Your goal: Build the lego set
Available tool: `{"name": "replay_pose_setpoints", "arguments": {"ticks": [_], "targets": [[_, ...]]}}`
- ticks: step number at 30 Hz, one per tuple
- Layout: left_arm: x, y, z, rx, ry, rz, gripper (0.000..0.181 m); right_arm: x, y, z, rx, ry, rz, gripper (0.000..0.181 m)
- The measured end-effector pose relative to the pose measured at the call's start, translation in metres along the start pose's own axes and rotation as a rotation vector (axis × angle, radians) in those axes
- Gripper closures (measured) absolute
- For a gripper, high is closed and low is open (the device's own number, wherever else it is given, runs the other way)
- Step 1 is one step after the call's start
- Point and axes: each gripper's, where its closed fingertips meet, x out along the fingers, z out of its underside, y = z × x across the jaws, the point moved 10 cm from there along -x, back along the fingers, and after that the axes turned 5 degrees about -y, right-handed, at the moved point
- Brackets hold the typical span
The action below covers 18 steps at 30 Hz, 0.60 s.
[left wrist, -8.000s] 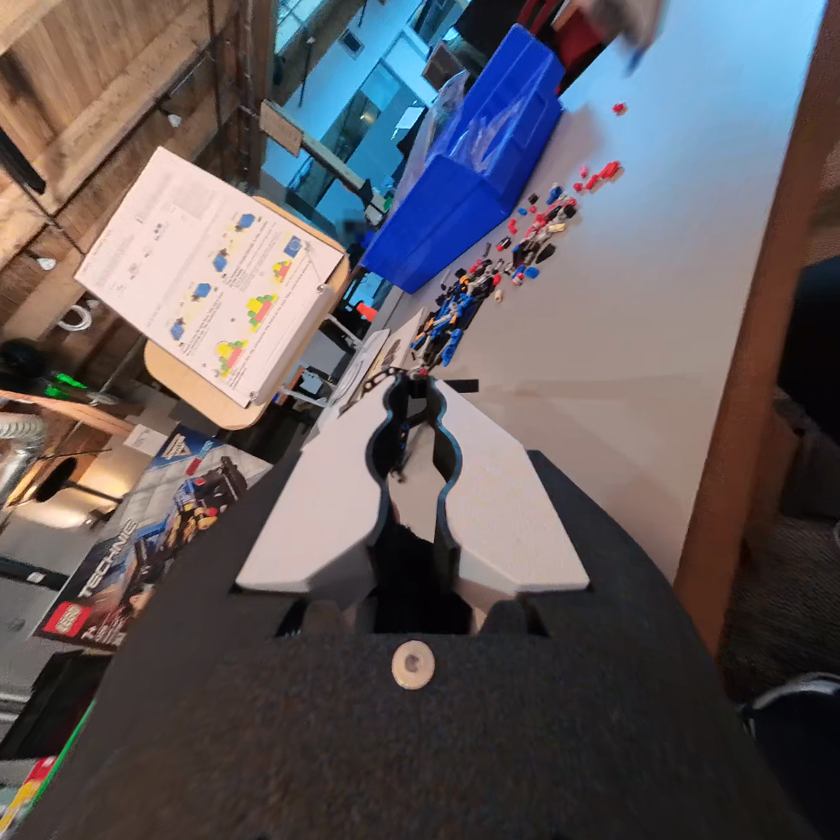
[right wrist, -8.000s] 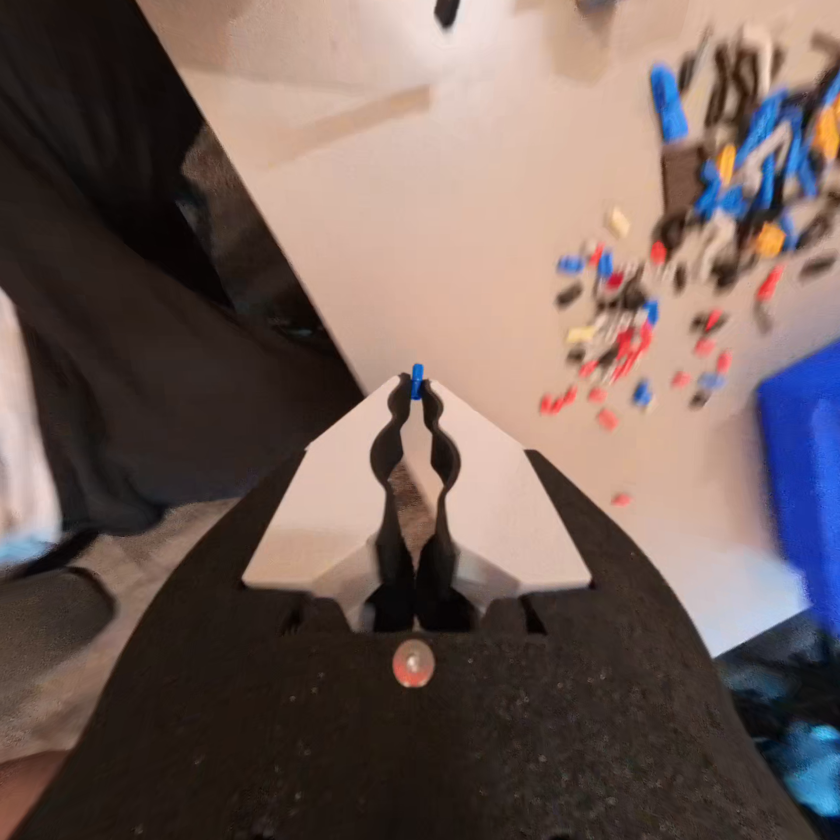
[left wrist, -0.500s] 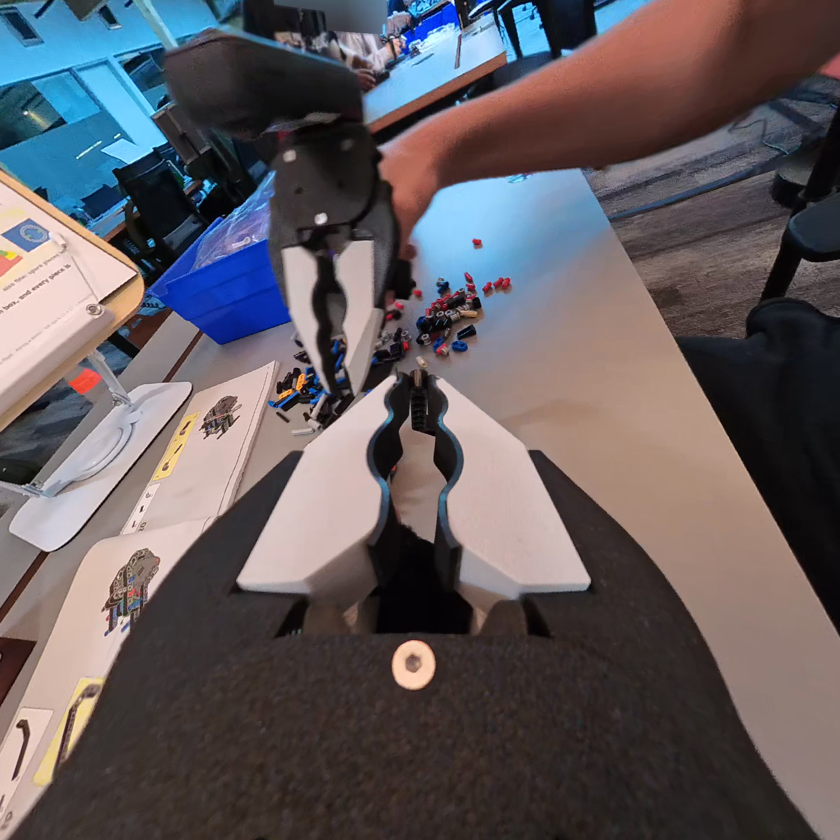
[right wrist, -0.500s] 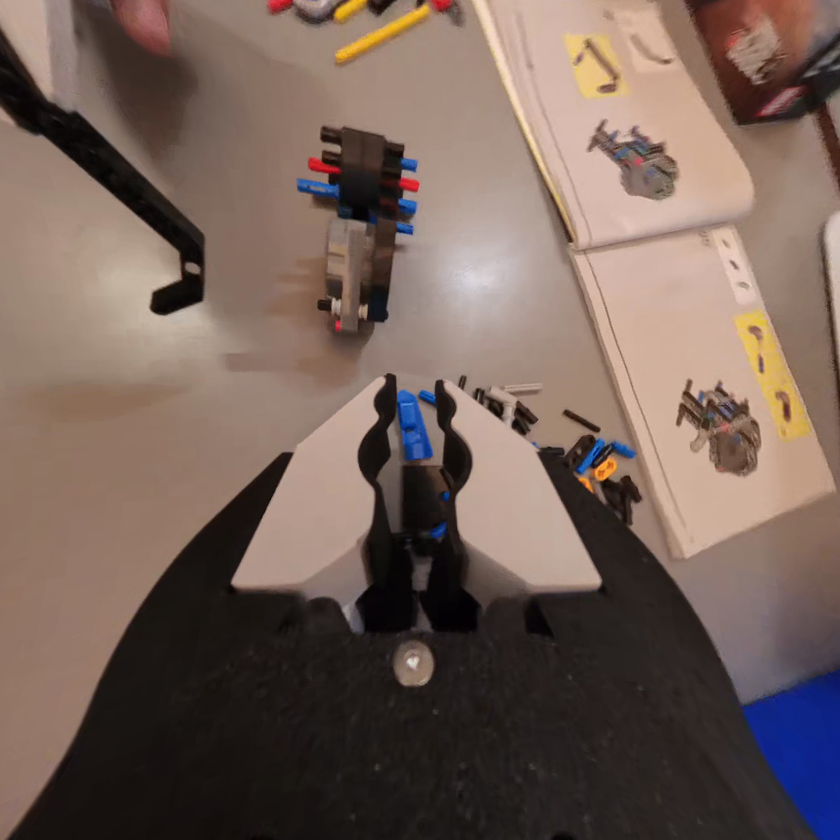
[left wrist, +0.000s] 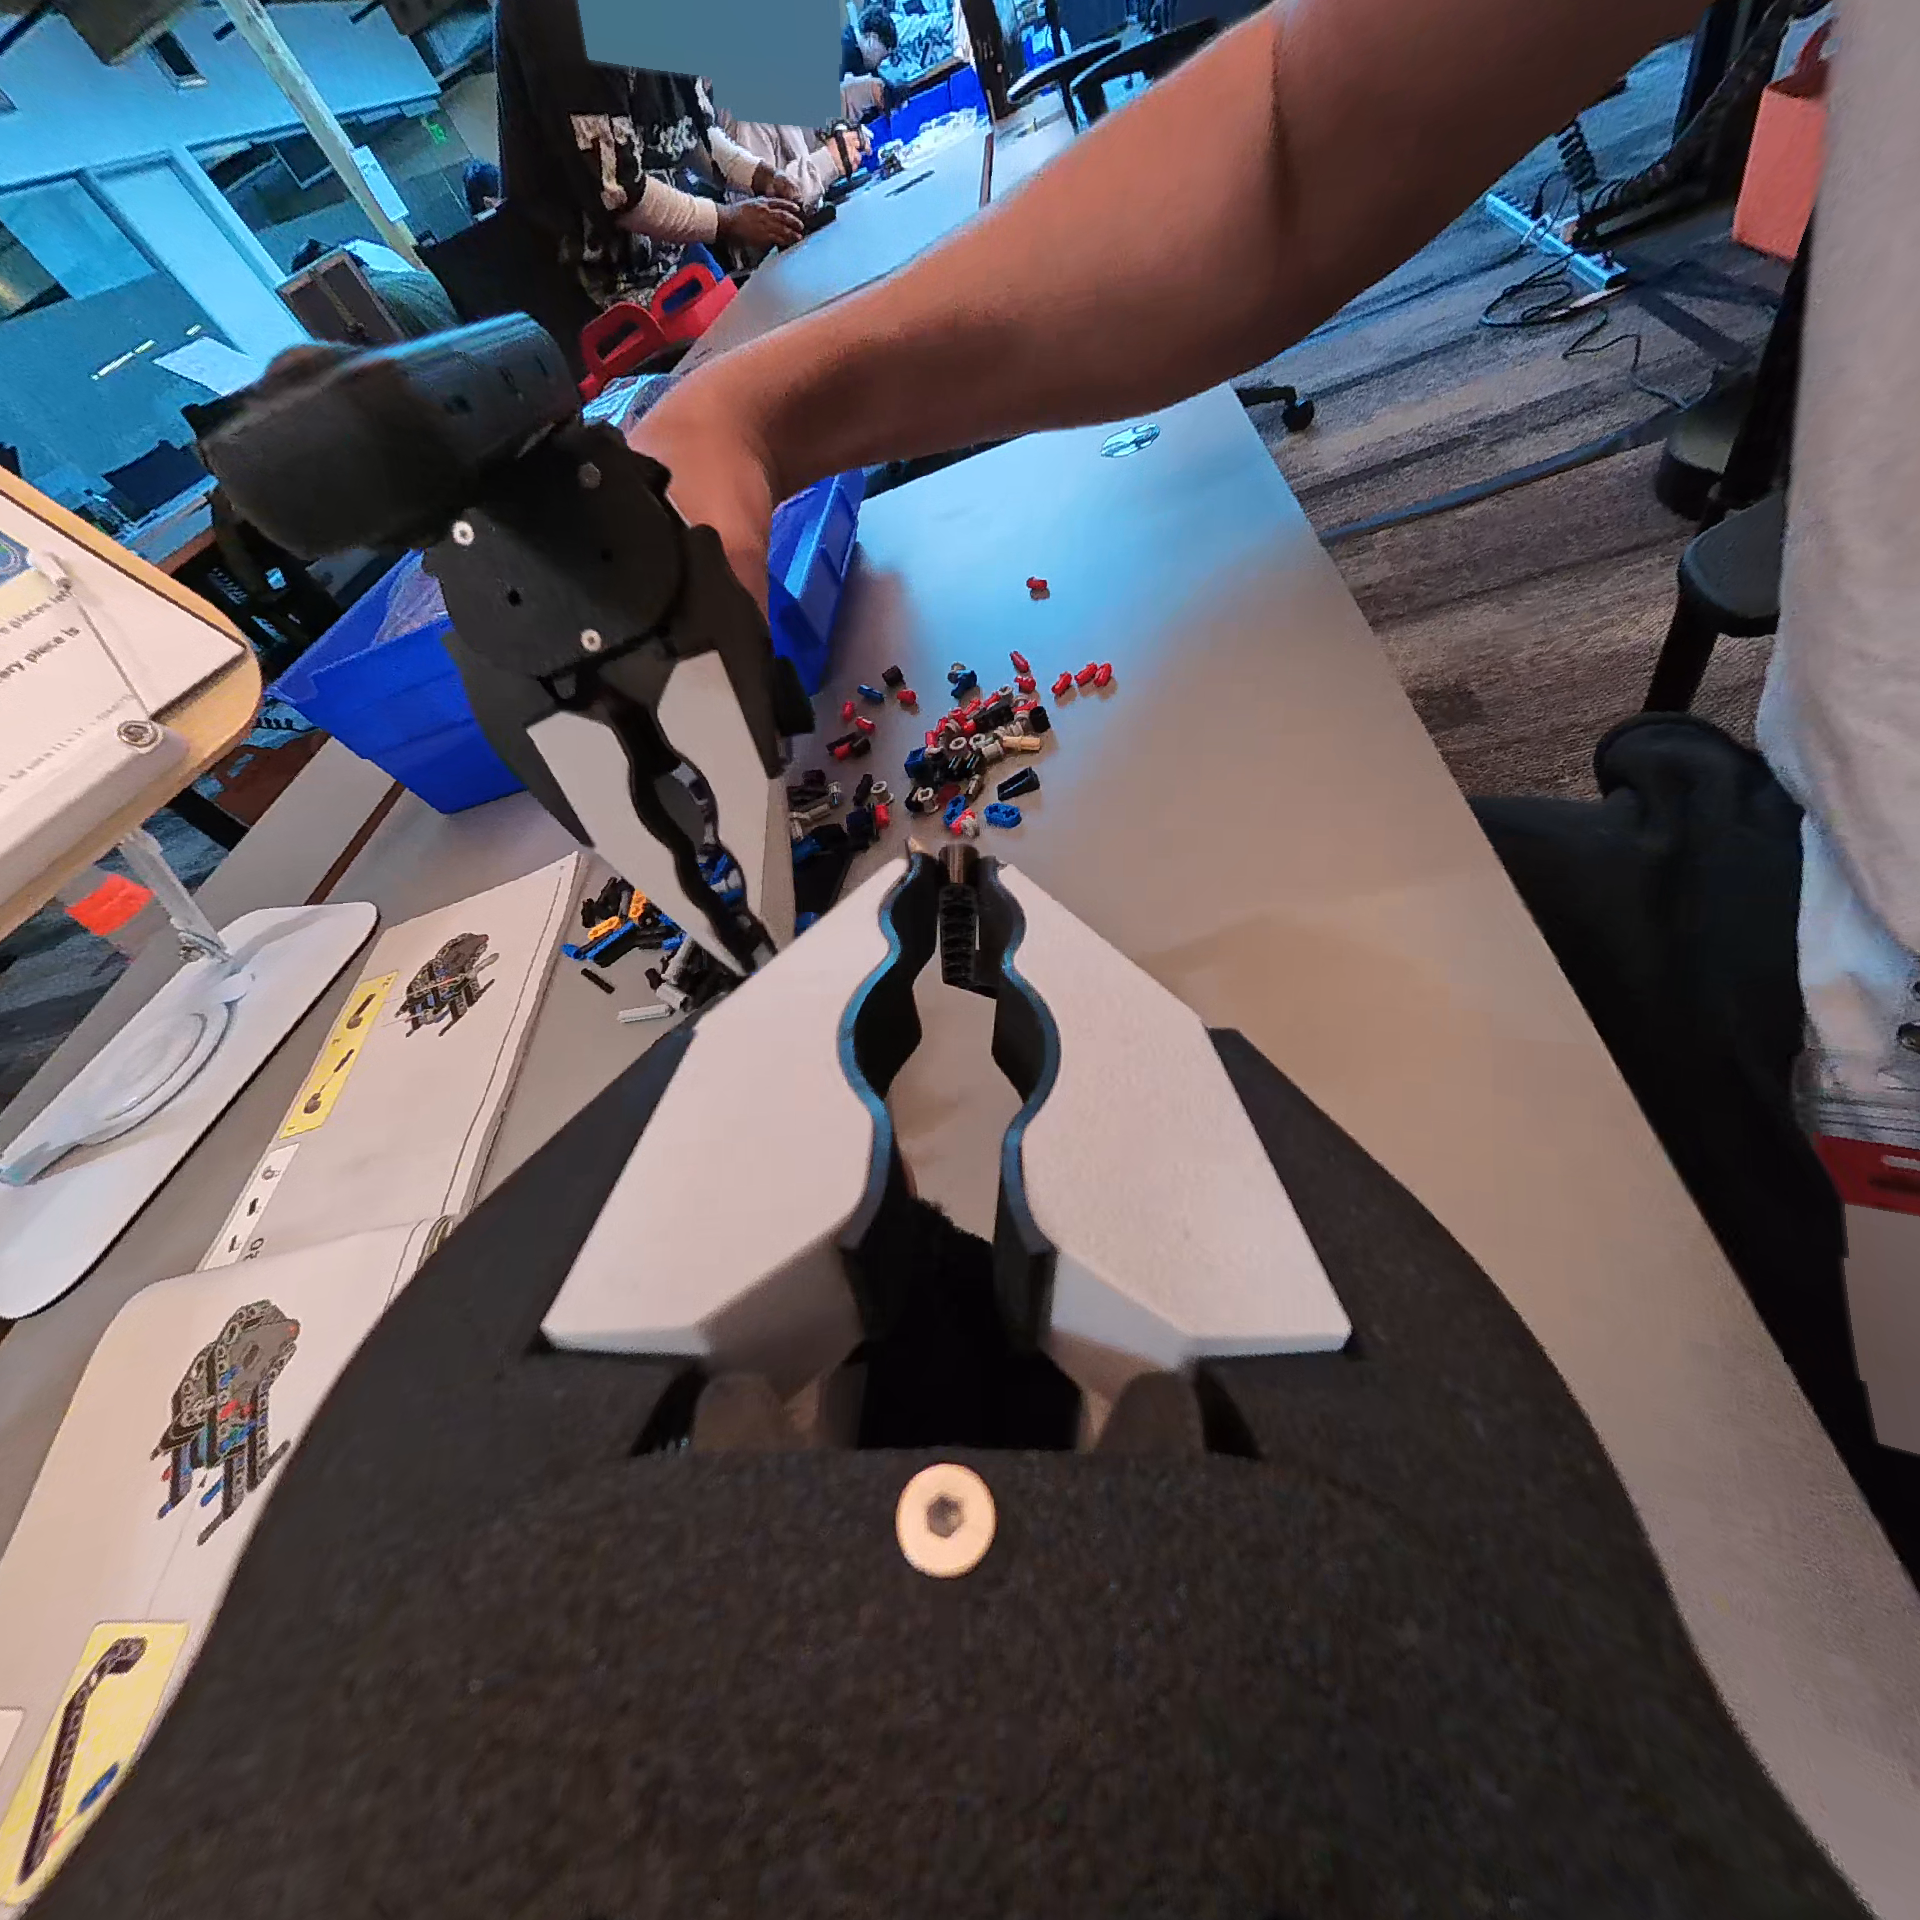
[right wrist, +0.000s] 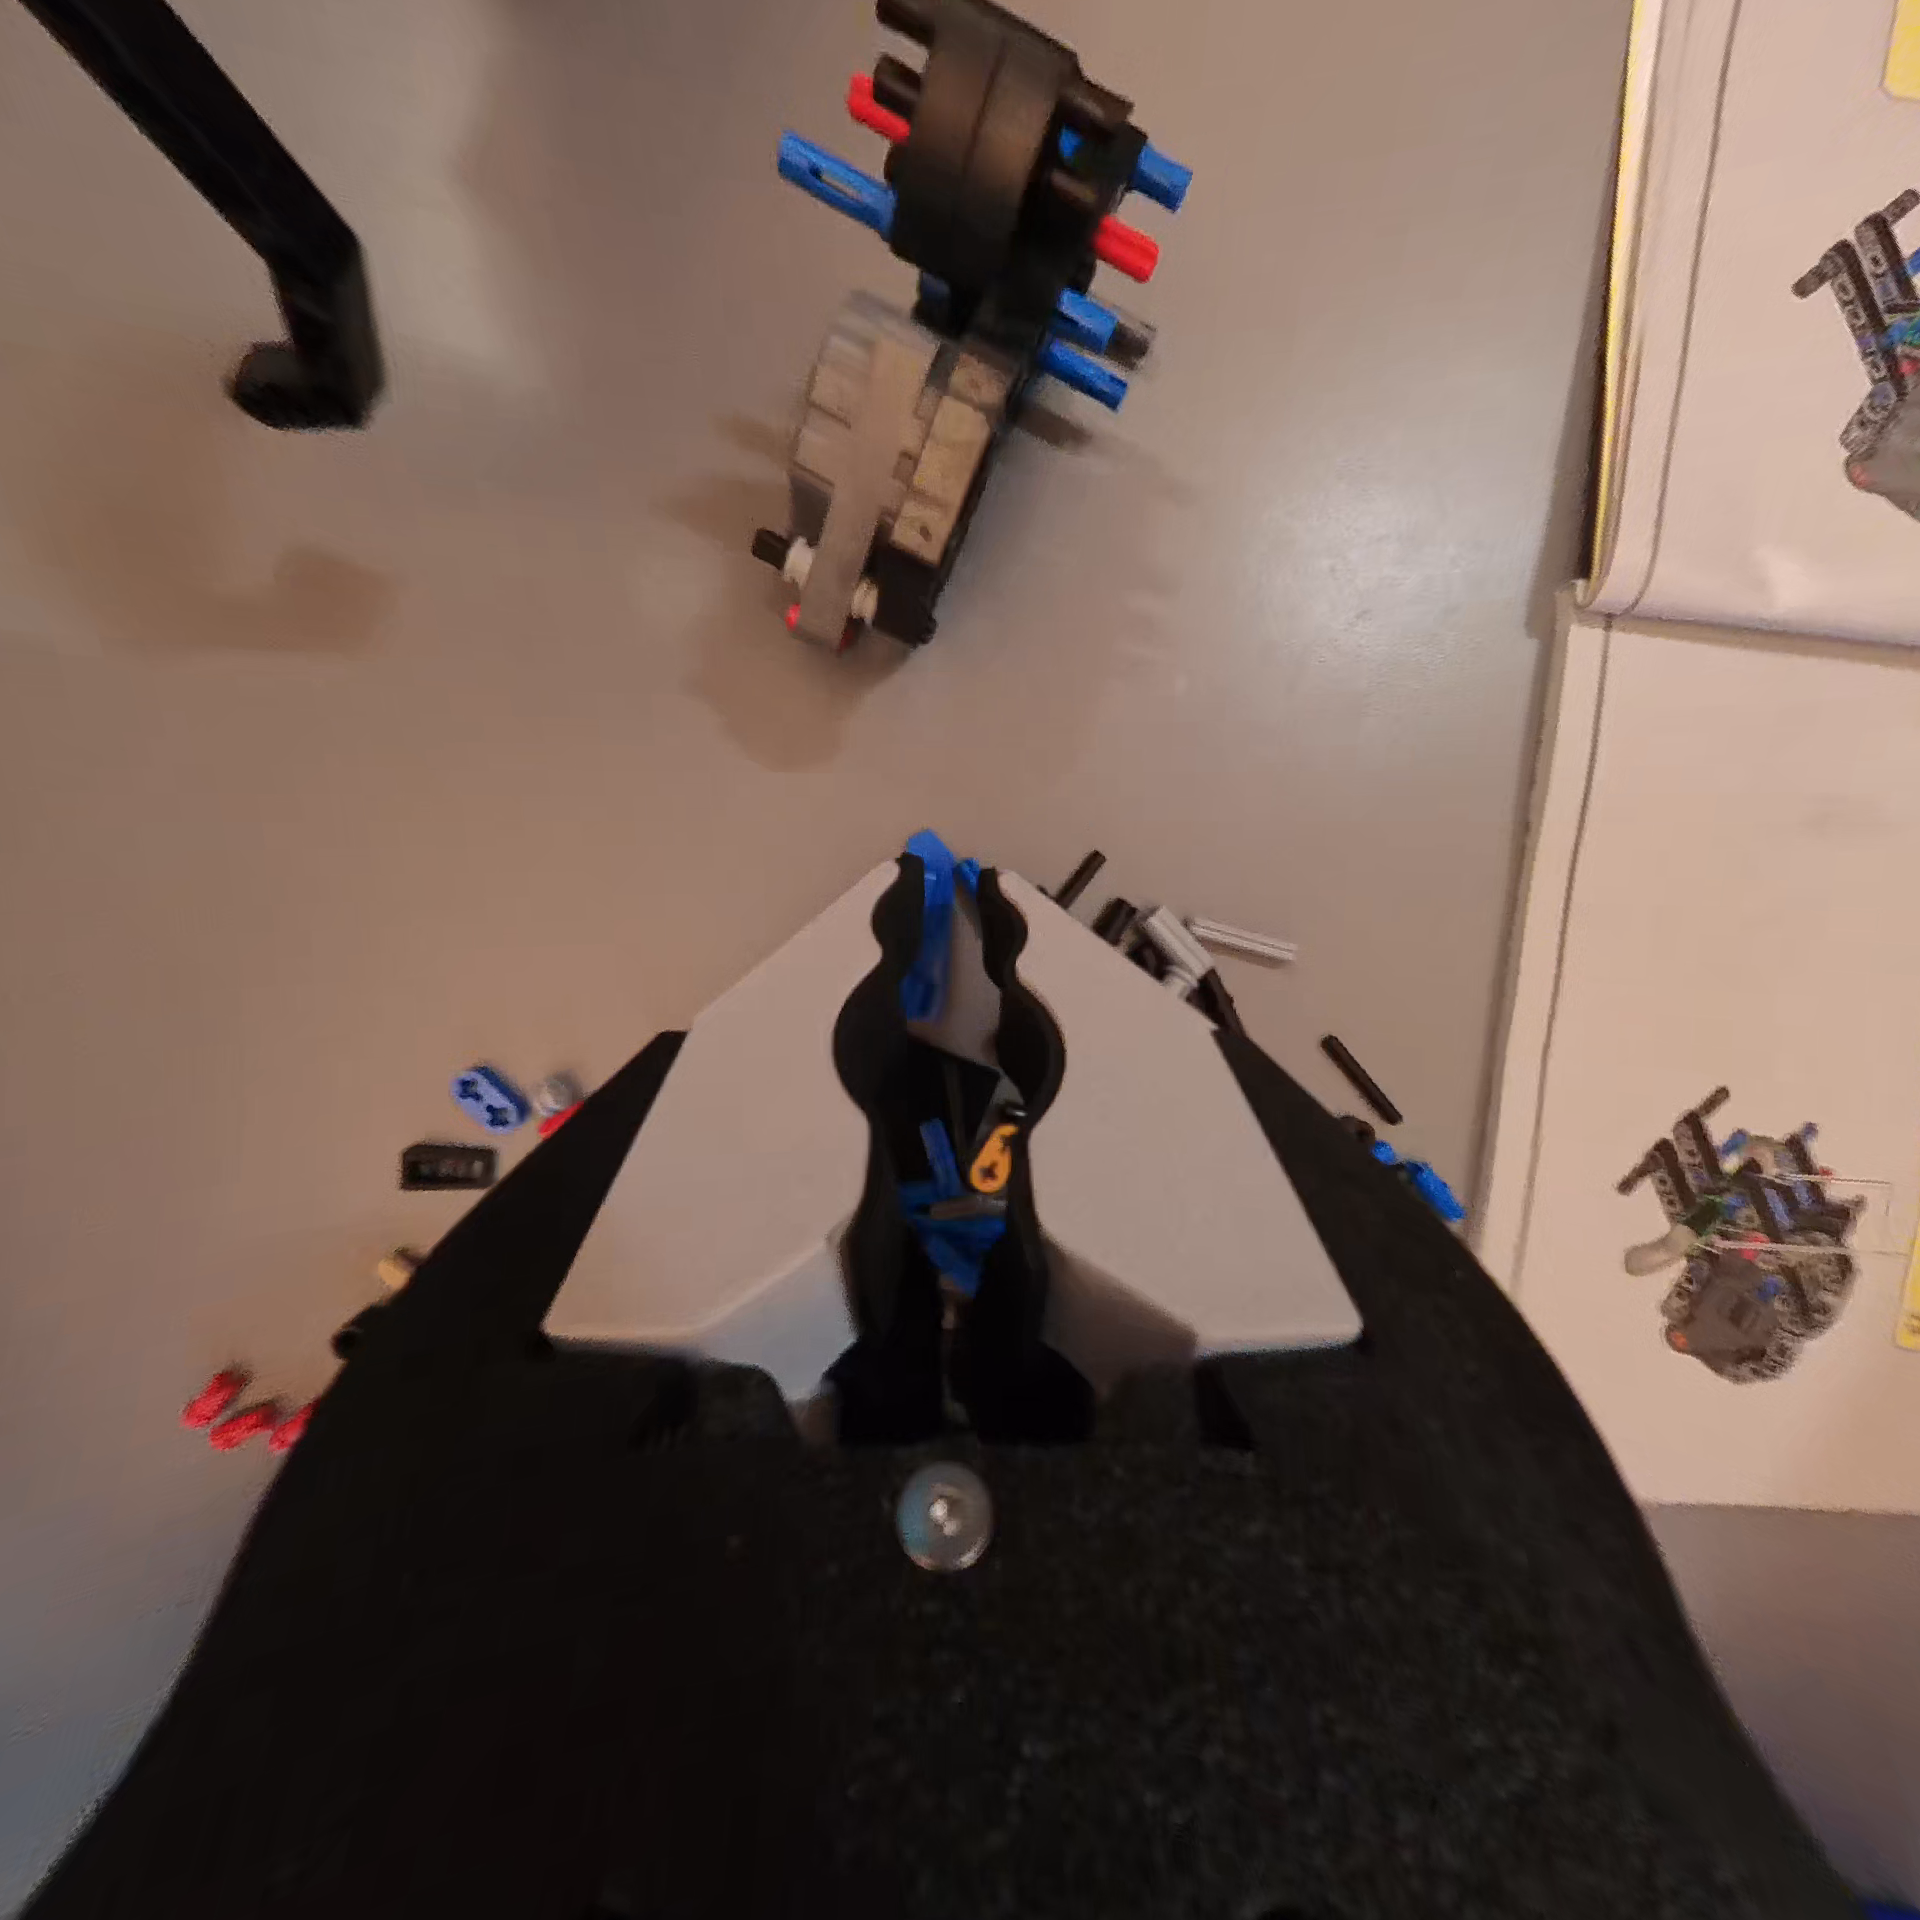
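My left gripper (left wrist: 951, 868) is shut on a black beam (left wrist: 961, 925) and holds it above the grey table (left wrist: 1299, 935). My right gripper (right wrist: 945, 878) is shut on a blue beam (right wrist: 928, 935) at the edge of the loose-piece pile. It also shows in the left wrist view (left wrist: 753, 940), pointing down into the pile, held by a hand (left wrist: 717, 499). A partial assembly (right wrist: 935, 364), black and grey with blue and red pins, lies on the table ahead of the right gripper. A long bent black beam (right wrist: 291, 312) shows at the upper left; its upper end is out of frame.
Loose red, blue and black pieces (left wrist: 966, 738) are scattered mid-table. An open instruction booklet (left wrist: 416, 1049) lies to the left, also in the right wrist view (right wrist: 1714, 883). A blue bin (left wrist: 405, 696) and a sheet stand (left wrist: 114, 665) are behind. People sit at a far table. The left gripper's tips are roughly 15 cm from the right gripper's.
My right gripper has dropped closer to the table and closed its fingers on the blue beam that lay between them. My left gripper has hardly moved and still holds the black beam.
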Motion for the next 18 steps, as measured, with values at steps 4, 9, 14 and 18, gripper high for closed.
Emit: {"name": "replay_pose_setpoints", "arguments": {"ticks": [4, 9, 14, 18], "targets": [[0.000, 0.000, 0.000, 0.010, -0.004, 0.000, 0.175, 0.002, 0.003, 0.000, -0.040, -0.044, 0.020, 0.176], [0.001, 0.000, 0.003, 0.015, -0.013, -0.002, 0.176, 0.005, 0.009, 0.004, -0.023, -0.051, -0.017, 0.174], [0.003, -0.001, 0.005, 0.014, -0.024, -0.001, 0.176, 0.010, 0.008, 0.003, -0.050, -0.054, -0.014, 0.174], [0.003, -0.002, 0.006, 0.011, -0.026, 0.000, 0.176, 0.011, 0.007, 0.002, -0.045, -0.034, -0.026, 0.173]]}}
